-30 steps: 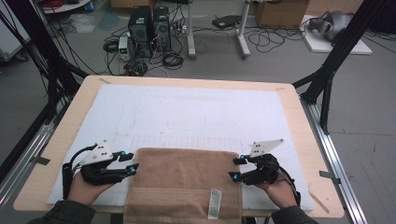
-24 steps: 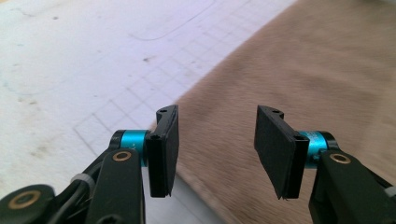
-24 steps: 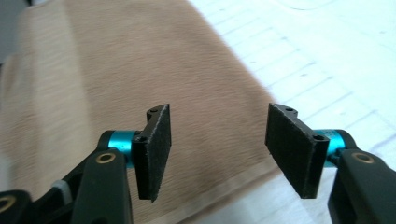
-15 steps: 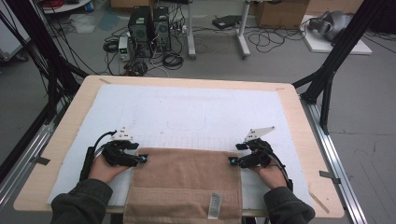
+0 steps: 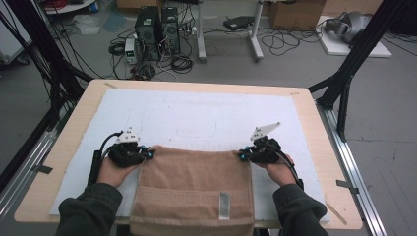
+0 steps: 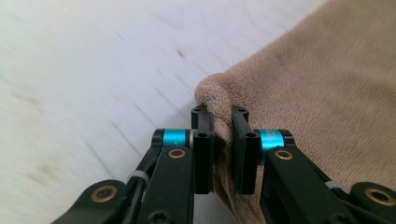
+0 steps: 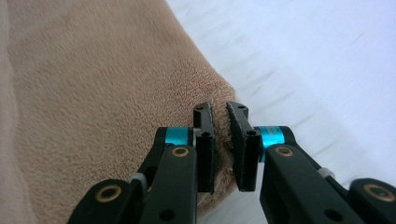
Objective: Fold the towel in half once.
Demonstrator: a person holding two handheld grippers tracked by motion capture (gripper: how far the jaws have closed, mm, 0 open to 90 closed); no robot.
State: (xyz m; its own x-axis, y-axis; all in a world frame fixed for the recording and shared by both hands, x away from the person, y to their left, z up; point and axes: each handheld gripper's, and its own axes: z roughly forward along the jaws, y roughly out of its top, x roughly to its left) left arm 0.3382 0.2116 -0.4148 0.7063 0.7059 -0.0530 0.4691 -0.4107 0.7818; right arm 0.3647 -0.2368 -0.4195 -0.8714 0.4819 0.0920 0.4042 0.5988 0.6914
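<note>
A tan towel lies on the near part of the white table cover, its front edge hanging over the table's edge, with a white label near the front. My left gripper is at the towel's far left corner, and its jaws have just closed on that corner. My right gripper is at the far right corner, and its jaws have just closed on that corner. In both gripper views the terry cloth is pinched between the black pads.
The white cover stretches away beyond the towel on the wooden table. Black frame struts stand at the table's sides. Computers and cables lie on the floor behind.
Both hands have moved forward along the towel's sides to its far corners. The jaws of both grippers have closed on the cloth there.
</note>
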